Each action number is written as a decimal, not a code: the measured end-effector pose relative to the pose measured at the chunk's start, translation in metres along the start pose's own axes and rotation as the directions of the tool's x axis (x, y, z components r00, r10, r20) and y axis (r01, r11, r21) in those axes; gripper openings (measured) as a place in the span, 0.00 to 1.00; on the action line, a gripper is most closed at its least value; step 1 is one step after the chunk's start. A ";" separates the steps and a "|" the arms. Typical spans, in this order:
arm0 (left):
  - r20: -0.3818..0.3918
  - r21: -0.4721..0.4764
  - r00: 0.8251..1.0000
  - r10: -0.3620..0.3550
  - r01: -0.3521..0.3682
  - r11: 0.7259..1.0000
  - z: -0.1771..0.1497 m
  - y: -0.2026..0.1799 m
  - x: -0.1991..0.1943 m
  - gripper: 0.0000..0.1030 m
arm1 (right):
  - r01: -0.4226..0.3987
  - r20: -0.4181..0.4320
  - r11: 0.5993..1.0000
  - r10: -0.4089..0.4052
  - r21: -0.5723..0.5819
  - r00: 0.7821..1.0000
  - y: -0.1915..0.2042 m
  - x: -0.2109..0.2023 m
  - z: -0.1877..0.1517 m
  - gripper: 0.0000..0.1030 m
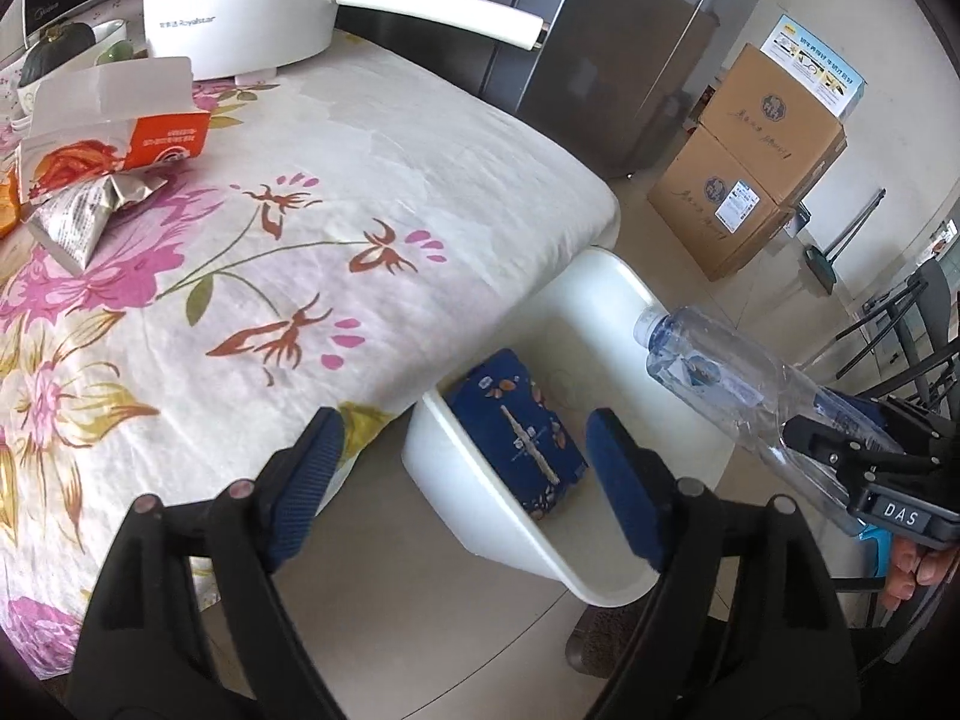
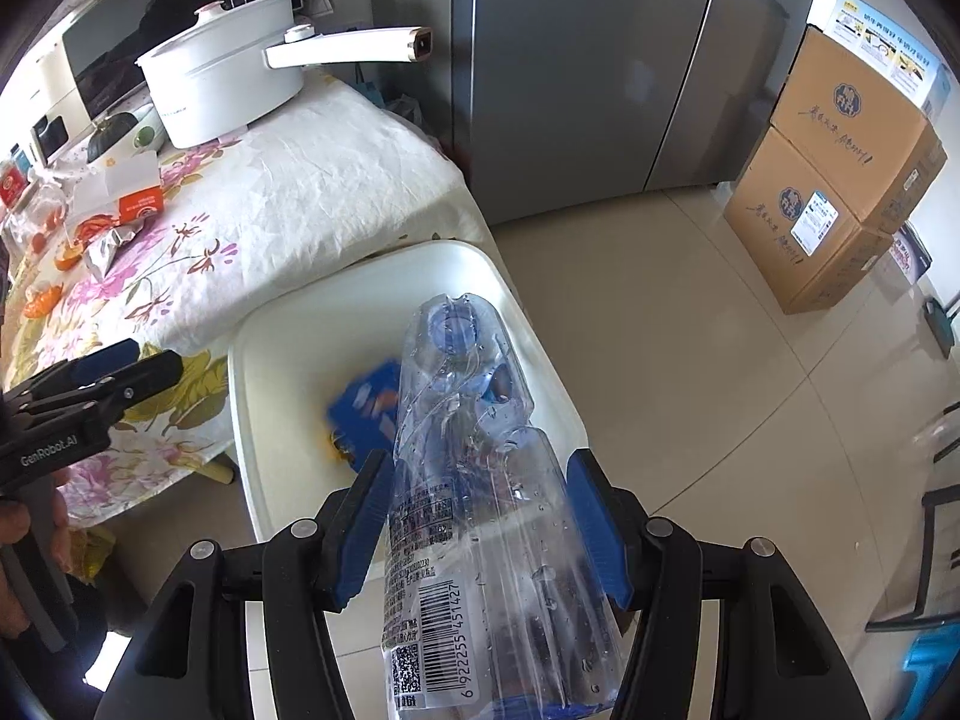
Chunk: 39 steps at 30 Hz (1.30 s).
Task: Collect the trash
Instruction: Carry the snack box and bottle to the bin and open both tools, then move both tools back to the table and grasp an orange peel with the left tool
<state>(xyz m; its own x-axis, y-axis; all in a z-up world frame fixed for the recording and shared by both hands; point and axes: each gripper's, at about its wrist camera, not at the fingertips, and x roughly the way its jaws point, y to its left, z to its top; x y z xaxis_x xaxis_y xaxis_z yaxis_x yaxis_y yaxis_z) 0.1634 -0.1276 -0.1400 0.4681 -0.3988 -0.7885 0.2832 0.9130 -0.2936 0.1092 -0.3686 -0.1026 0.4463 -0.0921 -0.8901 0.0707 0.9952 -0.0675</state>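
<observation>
both claws hang over the white bin point(image 1: 480, 546) beside the table point(image 1: 420, 192): the left gripper point(image 1: 462, 486) has its jaws apart with nothing between them, and the blue box point(image 1: 519, 438) lies in the bin below; the right gripper point(image 2: 474, 534) is clamped on the clear plastic bottle point(image 2: 468, 456), neck pointing down at the bin. if let go at this slant the bottle could catch the rim and roll onto the floor; wrappers point(image 1: 90, 210) on the table are yet to be collected

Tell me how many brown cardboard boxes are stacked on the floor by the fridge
2. The lower cardboard box sits on the tile floor right of the fridge, and the upper cardboard box rests on top of it. Others could be hidden behind them.
</observation>
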 end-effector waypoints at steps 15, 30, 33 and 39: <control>0.034 -0.077 0.999 0.035 -0.032 0.997 0.003 0.036 -0.035 0.81 | 0.025 -0.079 0.999 -0.027 -0.029 0.997 0.030 0.024 0.022 0.59; 0.056 -0.154 0.997 0.049 -0.040 0.987 0.009 0.084 -0.077 0.84 | -0.013 -0.042 1.000 0.014 0.028 0.999 0.061 0.019 0.049 0.79; 0.064 -0.143 0.996 0.062 -0.052 0.988 0.011 0.092 -0.089 0.85 | -0.027 -0.012 1.000 0.027 0.016 1.000 0.074 0.010 0.054 0.81; 0.095 -0.144 0.988 0.124 -0.110 0.984 0.017 0.120 -0.117 0.87 | -0.064 0.034 0.998 0.065 -0.025 0.997 0.106 -0.004 0.063 0.82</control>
<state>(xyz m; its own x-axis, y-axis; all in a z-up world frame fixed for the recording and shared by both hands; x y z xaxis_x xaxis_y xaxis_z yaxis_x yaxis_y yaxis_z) 0.1571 0.0267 -0.0735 0.5766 -0.2889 -0.7642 0.1070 0.9540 -0.2799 0.1709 -0.2647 -0.0778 0.4798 -0.0281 -0.8769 0.0197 0.9996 -0.0212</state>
